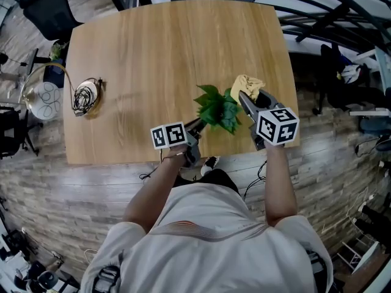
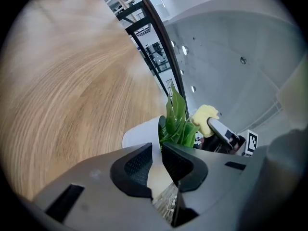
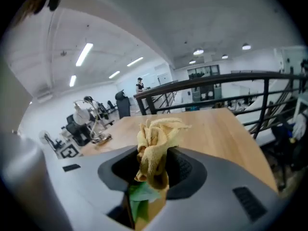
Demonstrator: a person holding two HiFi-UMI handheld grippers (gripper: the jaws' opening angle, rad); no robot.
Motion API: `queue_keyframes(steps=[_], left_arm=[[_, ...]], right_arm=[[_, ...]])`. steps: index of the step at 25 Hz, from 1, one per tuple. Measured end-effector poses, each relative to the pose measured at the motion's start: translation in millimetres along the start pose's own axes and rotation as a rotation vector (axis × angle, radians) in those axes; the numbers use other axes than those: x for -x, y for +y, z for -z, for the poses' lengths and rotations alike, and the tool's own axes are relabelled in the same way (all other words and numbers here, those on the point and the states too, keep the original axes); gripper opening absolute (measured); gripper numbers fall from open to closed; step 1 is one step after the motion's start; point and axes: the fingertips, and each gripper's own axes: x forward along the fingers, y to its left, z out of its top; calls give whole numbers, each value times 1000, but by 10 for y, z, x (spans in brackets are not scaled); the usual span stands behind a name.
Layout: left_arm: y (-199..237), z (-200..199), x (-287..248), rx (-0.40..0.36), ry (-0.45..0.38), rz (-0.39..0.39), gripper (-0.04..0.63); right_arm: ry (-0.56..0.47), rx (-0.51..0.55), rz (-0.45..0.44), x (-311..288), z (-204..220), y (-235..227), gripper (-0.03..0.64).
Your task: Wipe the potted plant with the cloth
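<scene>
A small plant with green leaves (image 1: 217,108) stands near the table's front edge, its white pot (image 2: 139,133) mostly hidden under the leaves in the head view. My left gripper (image 1: 198,126) reaches the pot from the near left. In the left gripper view the left gripper (image 2: 156,153) is shut on the pot's rim, with the leaves (image 2: 177,121) just beyond. My right gripper (image 1: 244,99) is at the plant's right side, shut on a bunched yellow cloth (image 1: 246,85). The cloth (image 3: 155,146) sticks up from the right gripper (image 3: 154,165), and a green leaf (image 3: 139,196) shows below it.
A coil of cable (image 1: 85,96) lies at the left of the wooden table (image 1: 165,47). A round lamp base (image 1: 43,99) and office chairs (image 1: 49,8) stand off the table's left side. Black railings (image 1: 330,17) run along the right.
</scene>
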Motion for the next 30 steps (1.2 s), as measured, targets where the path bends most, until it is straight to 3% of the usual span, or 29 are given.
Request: queue_keyframes(steps=[2,4,7,11,13,15,17,20,22,24,27,30], left_arm=[[0,-18,-8,8,-6,-2,67],[4,-27,-6,18,-12,-5,67],[1,-10,-2,24,-15,-11,66],[-7,-14,-12,24,-20,-16,66],[-6,-12,-7,25,-23,-19,66],[-5,-3,-1,26,-24,-22,66],[-3,-2,2,25,-24,-25,66],[3,-14,-4,26,-30,-26,67],[-1,-19,-2,27,-34,-28,66],[-8,-20,4,28,-34,-29,66],[-7,-19,4,27,-33,-30,66],[4,-22,1,26,-36,-31,66]], right_arm=[[40,-69,-127,-26,123,220,196],[121,-79,-144,-129,350,264,197],[166,-72,-2,-191,565,-35,198],[67,-71,206,33,398,-521,196],[24,-75,219,153,295,-558,196],[-7,-95,142,233,224,-394,196],[4,-143,-8,252,253,-80,196],[103,-239,-266,243,505,427,196],[202,-270,-335,233,777,564,196],[261,-302,-313,231,999,498,197],[239,-362,-228,301,1075,220,196],[251,-305,-73,395,1120,-123,196]])
